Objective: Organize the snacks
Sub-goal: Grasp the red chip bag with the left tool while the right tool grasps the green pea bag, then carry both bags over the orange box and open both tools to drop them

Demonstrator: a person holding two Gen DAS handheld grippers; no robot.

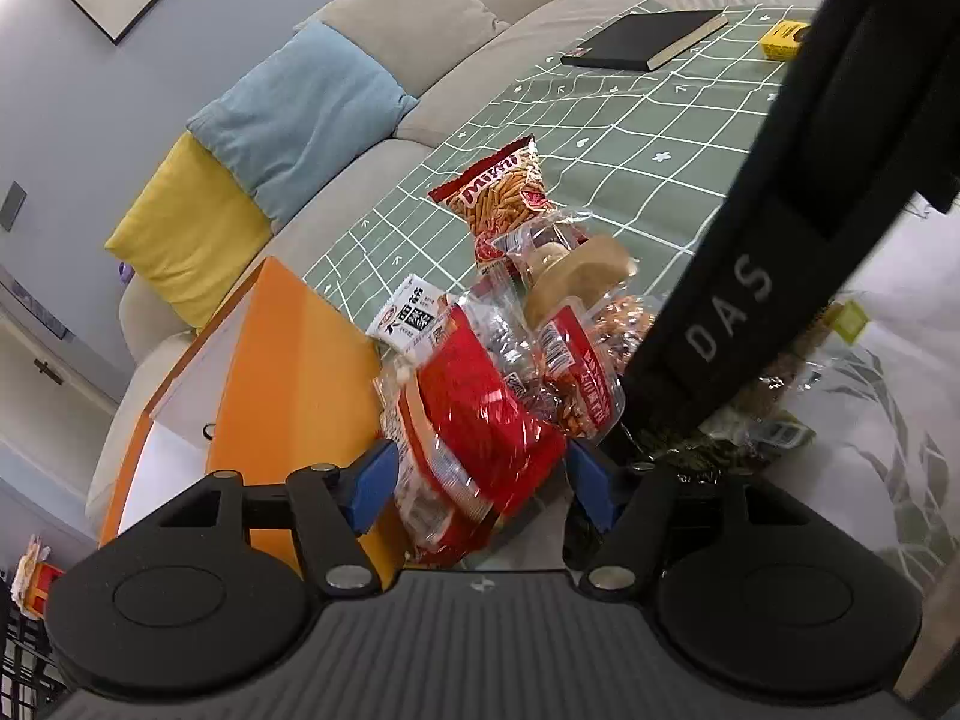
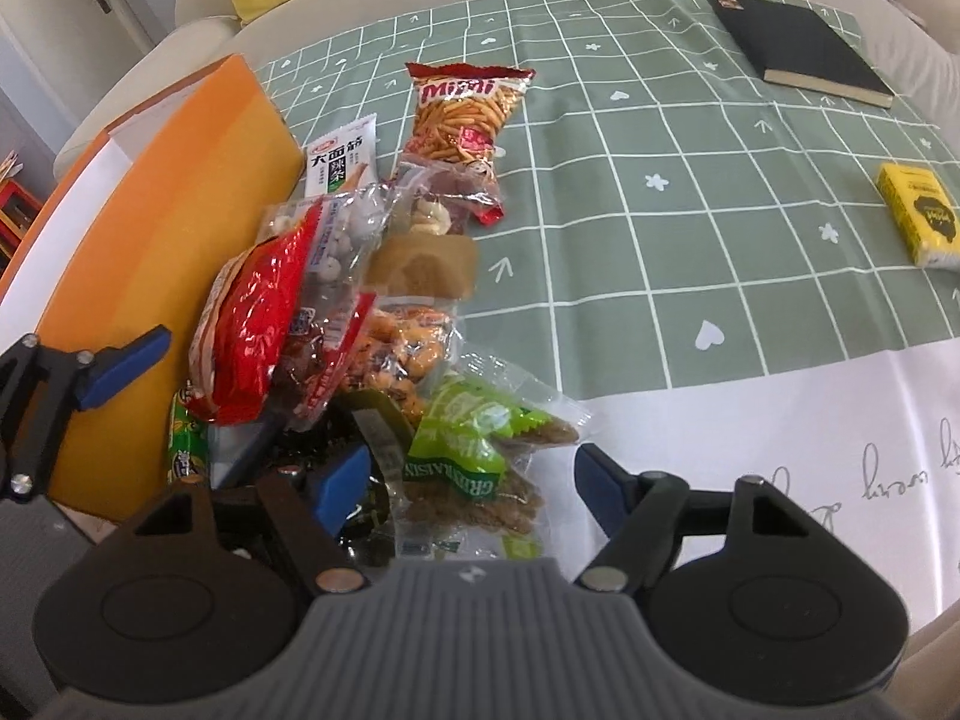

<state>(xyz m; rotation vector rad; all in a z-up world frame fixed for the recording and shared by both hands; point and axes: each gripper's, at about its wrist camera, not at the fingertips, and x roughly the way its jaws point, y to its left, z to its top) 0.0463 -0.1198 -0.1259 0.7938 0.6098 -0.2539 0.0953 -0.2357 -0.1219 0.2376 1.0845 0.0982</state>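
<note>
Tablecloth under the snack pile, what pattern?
Green tablecloth with white grid lines; clearest in the right wrist view.

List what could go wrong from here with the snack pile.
1. The left gripper has its jaws around the red packet, which overlaps neighbouring bags; lifting may drag them along.
2. The right gripper is open over the green raisin bag, whose crinkly film could slip.
3. The orange box sits close beside the pile, so an arm may bump it.
</note>
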